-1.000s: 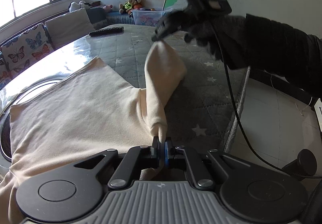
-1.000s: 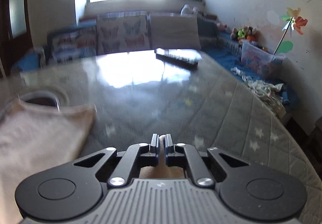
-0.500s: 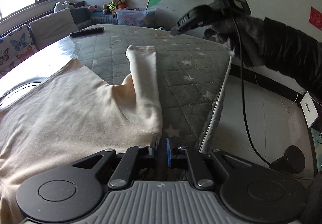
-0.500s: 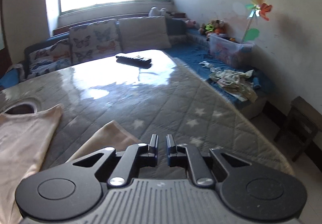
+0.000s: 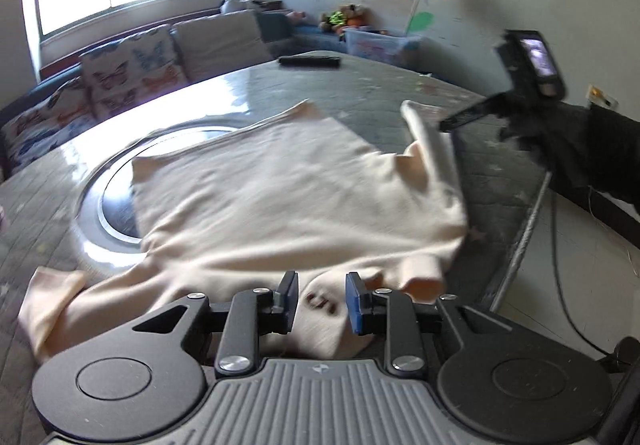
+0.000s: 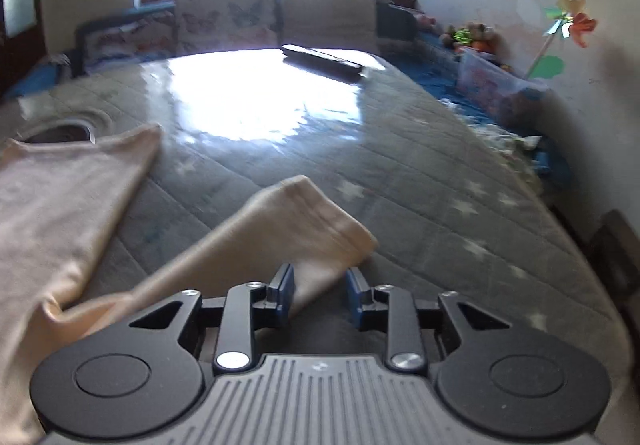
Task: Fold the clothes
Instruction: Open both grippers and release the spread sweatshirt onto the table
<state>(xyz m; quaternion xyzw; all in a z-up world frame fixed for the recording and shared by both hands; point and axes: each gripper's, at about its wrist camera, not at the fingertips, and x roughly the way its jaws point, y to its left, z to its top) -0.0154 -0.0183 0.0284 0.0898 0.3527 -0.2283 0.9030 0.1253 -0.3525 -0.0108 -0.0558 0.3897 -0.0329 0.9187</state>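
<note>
A cream long-sleeved top lies spread on the grey quilted table. My left gripper is open, its fingers apart just above the garment's near edge, where a small dark print shows. One sleeve stretches toward the far right, and my right gripper hangs open right over its cuff end. The right gripper also appears in the left wrist view, held by a dark-sleeved arm beside the sleeve. The other sleeve lies crumpled at the near left.
A black remote lies at the table's far end. A round glass inset sits under the garment's left part. Cushions line a sofa beyond. The table's right edge drops to a tiled floor with a cable.
Both grippers let go of the sleeve, which dropped flat onto the table, then both opened wide. The left gripper swung left to face the garment's body.
</note>
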